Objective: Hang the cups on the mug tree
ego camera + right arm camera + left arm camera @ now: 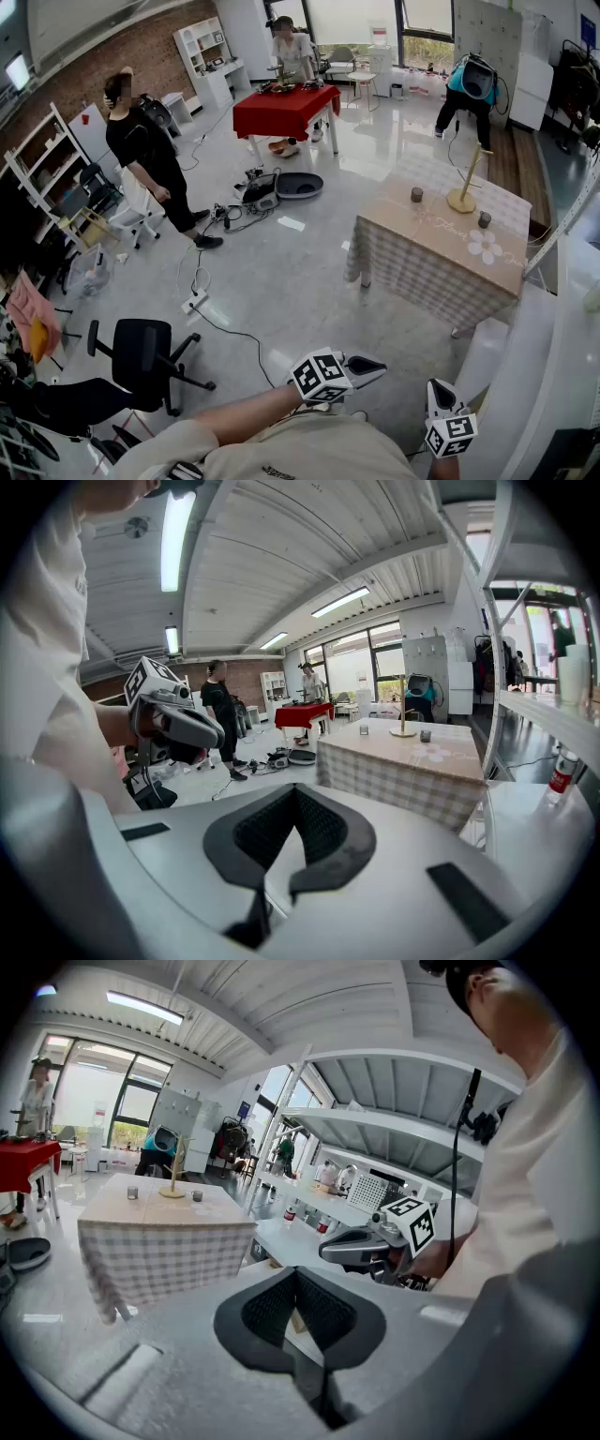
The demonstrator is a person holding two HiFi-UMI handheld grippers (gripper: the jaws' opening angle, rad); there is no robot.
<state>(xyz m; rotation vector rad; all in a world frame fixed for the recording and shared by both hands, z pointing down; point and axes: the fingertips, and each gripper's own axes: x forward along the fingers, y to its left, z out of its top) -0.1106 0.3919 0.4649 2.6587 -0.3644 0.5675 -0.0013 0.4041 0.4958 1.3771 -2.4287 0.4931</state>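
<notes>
Left gripper (375,368), right gripper (437,389): both clenched, empty, held low, well apart from mug tree (466,178); cups (416,194) beside it indistinct.

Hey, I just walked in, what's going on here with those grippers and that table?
A person holds the left gripper and the right gripper low in front of their body. Both are shut with nothing between the jaws. No cup has been hung yet: one cup and a second cup stand on the checked table near the wooden mug tree, which shows no cup on it. The table is across the floor from the grippers, not within their reach.
</notes>
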